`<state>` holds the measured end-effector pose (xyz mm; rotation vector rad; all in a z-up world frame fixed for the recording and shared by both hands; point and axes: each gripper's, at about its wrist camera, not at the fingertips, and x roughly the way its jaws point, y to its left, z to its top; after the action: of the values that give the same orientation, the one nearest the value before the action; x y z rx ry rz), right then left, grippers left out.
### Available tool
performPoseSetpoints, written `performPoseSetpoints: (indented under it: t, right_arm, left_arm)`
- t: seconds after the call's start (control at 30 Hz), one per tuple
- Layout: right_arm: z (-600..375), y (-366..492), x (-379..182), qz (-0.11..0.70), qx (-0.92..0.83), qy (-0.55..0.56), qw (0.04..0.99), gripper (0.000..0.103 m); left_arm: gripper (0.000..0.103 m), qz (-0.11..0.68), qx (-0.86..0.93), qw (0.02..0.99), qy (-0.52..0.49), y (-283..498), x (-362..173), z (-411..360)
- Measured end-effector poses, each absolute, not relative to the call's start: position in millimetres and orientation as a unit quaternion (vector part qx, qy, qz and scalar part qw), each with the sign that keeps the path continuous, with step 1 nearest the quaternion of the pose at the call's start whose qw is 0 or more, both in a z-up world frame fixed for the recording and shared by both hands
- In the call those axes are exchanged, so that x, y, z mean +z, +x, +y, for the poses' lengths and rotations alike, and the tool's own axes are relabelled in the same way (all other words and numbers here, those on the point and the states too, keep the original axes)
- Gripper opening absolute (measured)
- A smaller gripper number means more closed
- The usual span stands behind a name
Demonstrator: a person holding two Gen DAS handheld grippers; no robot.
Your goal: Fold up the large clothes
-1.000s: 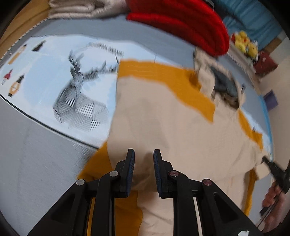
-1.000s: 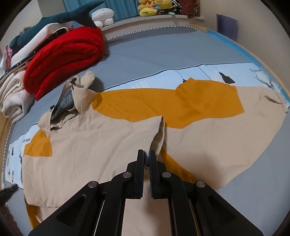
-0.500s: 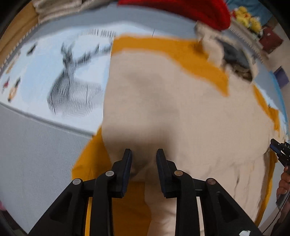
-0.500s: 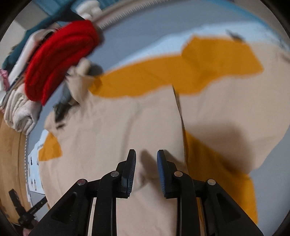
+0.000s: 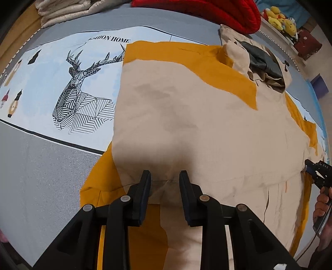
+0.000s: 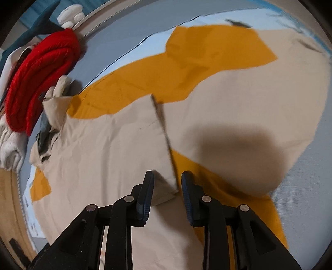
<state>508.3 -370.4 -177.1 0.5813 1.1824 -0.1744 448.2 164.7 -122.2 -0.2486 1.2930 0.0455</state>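
Left wrist view: left gripper [image 5: 164,176] stood over the hem of the large beige-and-mustard cotton jacket [image 5: 197,128], which lay spread flat on the grey bedspread with a black geometric deer print [image 5: 81,89]. Jaws a little wider than a second ago, parted, hem between them but pads not pressing; nothing held. The folded beige panel now lay flat over the mustard lining, so the fold looked set down. The other gripper's tip showed at the right edge, with the person's hand [image 5: 320,205] behind it. Red quilted blanket [image 5: 207,10] rolled up at the far edge.

Right wrist view: right gripper [image 6: 167,180] had gone from clamped shut to parted, and its jaws were opening. The folded panel's corner lay between them, dropped flat on the jacket; pads clear of it. The cloth was pinched a second ago, now released. Judgement: this fold is done, next one calls for a fresh grasp.
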Motion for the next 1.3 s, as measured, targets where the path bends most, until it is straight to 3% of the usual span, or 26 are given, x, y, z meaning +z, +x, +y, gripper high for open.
performPoseSetpoints:
  t: [0.03,0.13,0.33,0.5,0.63,0.67,0.77,0.97,1.1,1.23,1.3]
  right_arm:
    - [-369,509,-177,0.550,-0.079,0.264,0.788,0.029]
    - [-367,506,-172,0.543,-0.095,0.244,0.798,0.006]
    - [-370,502,-142,0.502,-0.150,0.217,0.824,0.000]
    - [-373,497,-125,0.463,-0.161,0.214,0.845,0.006]
    - [-344,513,-137,0.484,-0.035,0.215,0.847,0.036]
    - [-340,515,-145,0.498,-0.029,0.214,0.840,0.038]
    - [-342,517,-174,0.538,-0.038,0.219,0.813,0.038]
    - [-357,511,-169,0.546,-0.130,0.169,0.810,0.035]
    - [-376,505,-170,0.539,-0.139,0.224,0.800,0.036]
    - [-374,508,-173,0.539,-0.112,0.265,0.792,0.055]
    - [-375,510,-183,0.543,-0.104,0.295,0.779,0.056]
  left_arm:
    - [0.025,0.599,0.021,0.792,-0.117,449,-121,164]
    - [0.025,0.594,0.015,0.796,-0.120,453,-120,159]
    - [0.026,0.617,0.011,0.776,-0.127,457,-136,150]
    - [0.026,0.607,0.017,0.786,-0.120,456,-130,152]
    - [0.027,0.603,0.012,0.789,-0.118,456,-131,150]
    - [0.027,0.615,0.017,0.780,-0.116,455,-139,151]
    - [0.027,0.631,0.025,0.768,-0.111,452,-147,150]
    - [0.027,0.601,0.010,0.792,-0.106,451,-123,150]
    - [0.027,0.599,0.009,0.794,-0.108,449,-122,154]
    - [0.027,0.596,0.008,0.795,-0.109,451,-121,156]
    - [0.027,0.596,0.008,0.796,-0.108,450,-121,150]
